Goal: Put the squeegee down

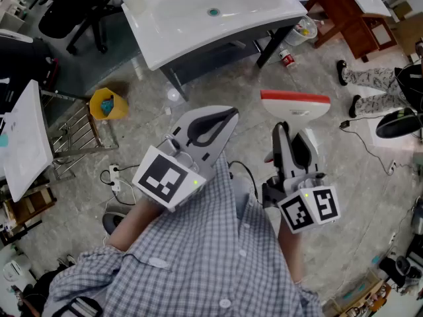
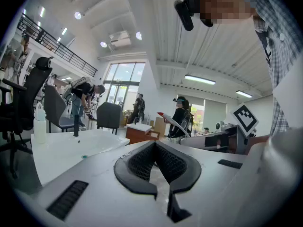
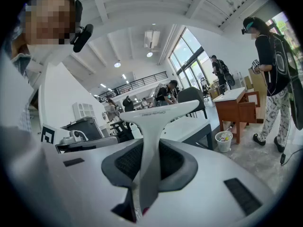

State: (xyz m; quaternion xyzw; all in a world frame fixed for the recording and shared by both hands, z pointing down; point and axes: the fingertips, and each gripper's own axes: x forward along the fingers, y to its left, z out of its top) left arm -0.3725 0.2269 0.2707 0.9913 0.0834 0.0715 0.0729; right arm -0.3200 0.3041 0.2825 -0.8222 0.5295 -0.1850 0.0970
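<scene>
- Head view: we hold the squeegee [image 1: 295,105] up over the floor [image 1: 218,84] in our right tongs [image 1: 289,132], left tongs [image 1: 226,119] beside it, white basin [image 1: 198,18] beyond.
- Left gripper view: our left tongs are together, empty.
- Right gripper view: our right tongs clamp the squeegee's white handle.
</scene>
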